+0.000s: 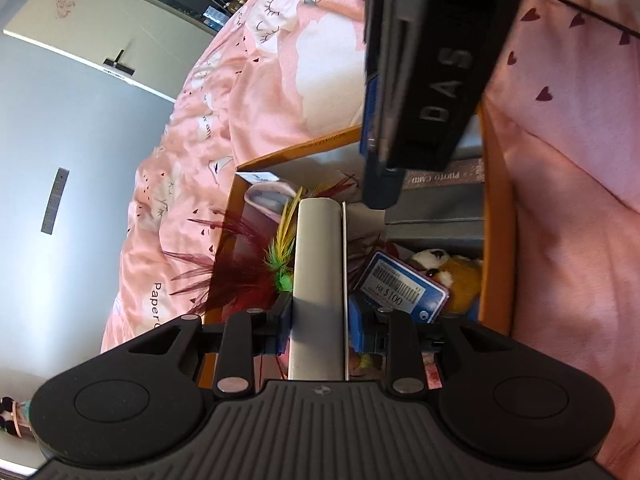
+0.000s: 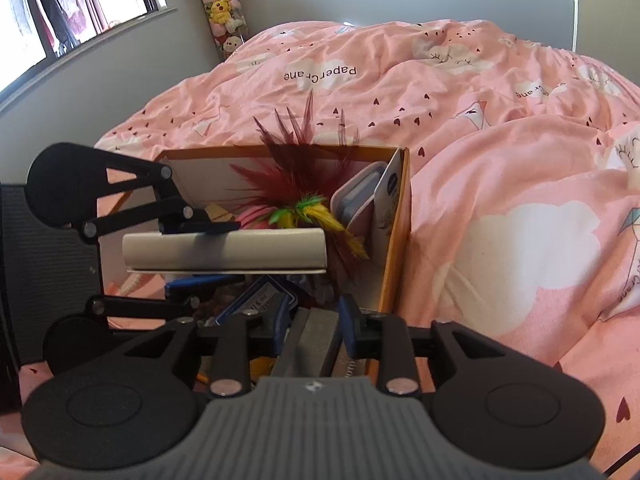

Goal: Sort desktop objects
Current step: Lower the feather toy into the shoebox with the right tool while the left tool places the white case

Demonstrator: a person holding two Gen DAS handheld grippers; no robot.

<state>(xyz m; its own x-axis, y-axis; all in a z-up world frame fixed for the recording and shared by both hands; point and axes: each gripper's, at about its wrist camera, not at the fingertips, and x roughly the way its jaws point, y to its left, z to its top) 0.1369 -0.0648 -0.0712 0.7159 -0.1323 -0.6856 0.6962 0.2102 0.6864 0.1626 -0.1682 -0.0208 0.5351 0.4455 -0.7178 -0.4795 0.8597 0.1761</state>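
1. Two grippers work over one box (image 2: 394,240). The left gripper (image 1: 318,320) at lower centre is clamped part-open on a white book (image 1: 318,280), held above the box; a loose pinch could drop it onto the feathers (image 1: 240,276).
2. The right gripper (image 2: 312,328) stands part-open astride a grey case (image 2: 310,340); whether its pads press I cannot tell. It may slip.
3. Farther in, the box holds a blue card (image 1: 404,292), a plush (image 1: 456,276) and a tin (image 2: 356,196).

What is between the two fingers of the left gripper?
A white book, clamped between the left gripper pads, over the orange box; the left wrist view shows it.
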